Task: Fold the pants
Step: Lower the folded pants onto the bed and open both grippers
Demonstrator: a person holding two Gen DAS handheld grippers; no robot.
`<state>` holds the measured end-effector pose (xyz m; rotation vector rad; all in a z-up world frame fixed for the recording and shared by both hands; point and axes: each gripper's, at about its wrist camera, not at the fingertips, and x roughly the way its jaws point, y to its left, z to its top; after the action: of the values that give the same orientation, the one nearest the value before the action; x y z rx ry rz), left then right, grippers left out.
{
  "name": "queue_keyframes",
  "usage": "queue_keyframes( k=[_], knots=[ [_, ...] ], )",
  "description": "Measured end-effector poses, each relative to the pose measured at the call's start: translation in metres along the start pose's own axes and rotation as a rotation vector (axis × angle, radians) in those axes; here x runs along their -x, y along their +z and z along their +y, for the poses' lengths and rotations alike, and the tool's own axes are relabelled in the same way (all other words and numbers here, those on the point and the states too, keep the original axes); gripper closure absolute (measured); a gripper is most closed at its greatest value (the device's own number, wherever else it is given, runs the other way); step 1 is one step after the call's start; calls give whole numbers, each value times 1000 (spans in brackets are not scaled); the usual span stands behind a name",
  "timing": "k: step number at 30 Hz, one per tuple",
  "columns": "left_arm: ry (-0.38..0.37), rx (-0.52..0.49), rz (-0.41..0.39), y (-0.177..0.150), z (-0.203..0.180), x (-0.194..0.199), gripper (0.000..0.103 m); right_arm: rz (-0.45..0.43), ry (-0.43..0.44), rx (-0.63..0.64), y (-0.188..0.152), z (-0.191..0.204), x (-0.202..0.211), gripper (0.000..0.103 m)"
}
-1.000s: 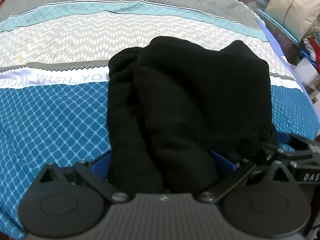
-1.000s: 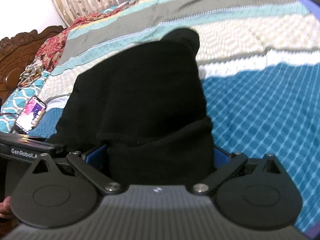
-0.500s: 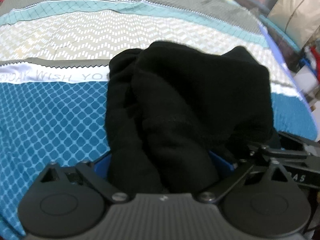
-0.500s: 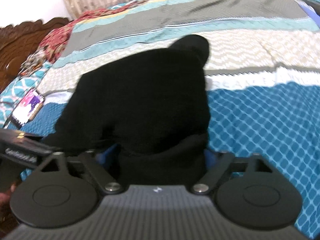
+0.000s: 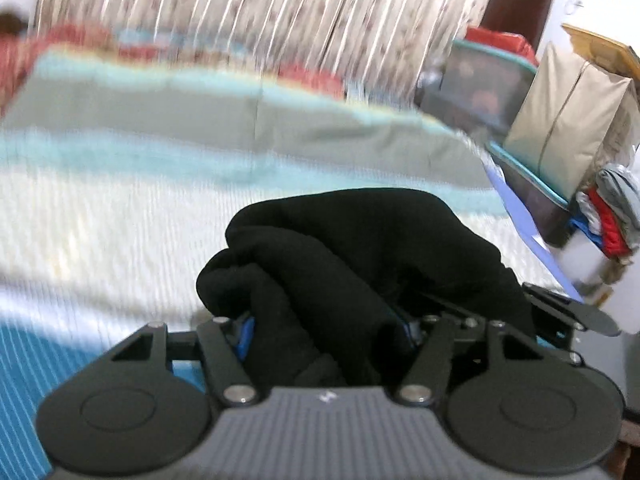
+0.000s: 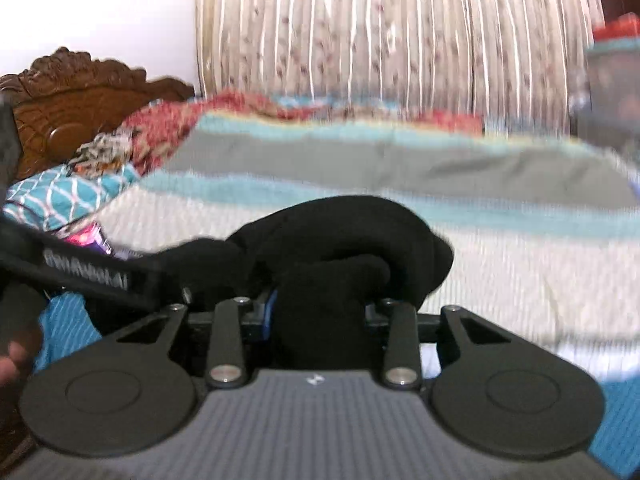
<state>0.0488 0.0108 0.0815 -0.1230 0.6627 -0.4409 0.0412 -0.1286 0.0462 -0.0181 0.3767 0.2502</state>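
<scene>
While both jaw pairs have just been closing, you clench the black pants [image 5: 360,264] bunched in your left hand-held gripper [image 5: 326,330] and right hand-held gripper [image 6: 320,312], bulk ahead, above the bed [image 5: 120,216], spanning sideways between equally near hands.

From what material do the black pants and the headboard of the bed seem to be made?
Black pants: seemingly thick, soft fleece or knit, matte; it bunches in rounded, puffy folds with no shine. The exact fibre cannot be told.
Headboard: apparently carved wood, brown, with a slightly glossy varnish; ornate carving shows along its top edge.
</scene>
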Motion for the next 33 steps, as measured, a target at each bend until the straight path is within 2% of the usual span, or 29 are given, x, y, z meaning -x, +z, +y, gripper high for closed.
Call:
queue_keyframes(
  k=[4,6,9,11,13,14,15,17,18,26,33],
  knots=[
    [46,-22,-83,45,4,-26,44,-137,-33,145,26,-7,-29,65],
    [62,-20,-107,61,6,-44,43,-180,-43,172,36,-19,-50,65],
    [83,-17,-70,76,15,-95,43,-172,-83,185,36,-39,-90,64],
    [104,23,20,72,26,-143,43,-73,-103,115,27,-61,-128,63],
    [170,62,141,62,37,-188,43,120,-122,15,12,-87,-174,61],
    [236,90,215,53,44,-211,39,233,-145,-46,2,-101,-194,60],
    [257,109,245,47,48,-221,29,302,-173,-116,-7,-113,-206,49],
    [267,128,204,39,50,-218,25,268,-145,-277,-18,-137,-196,40],
    [275,113,202,40,47,-218,24,264,-139,-307,-20,-141,-191,37],
    [390,-5,200,47,9,-171,26,225,-173,-326,-4,-119,-159,35],
    [420,-48,168,27,-24,-101,22,186,-163,-380,-13,-103,-100,35]
  ],
)
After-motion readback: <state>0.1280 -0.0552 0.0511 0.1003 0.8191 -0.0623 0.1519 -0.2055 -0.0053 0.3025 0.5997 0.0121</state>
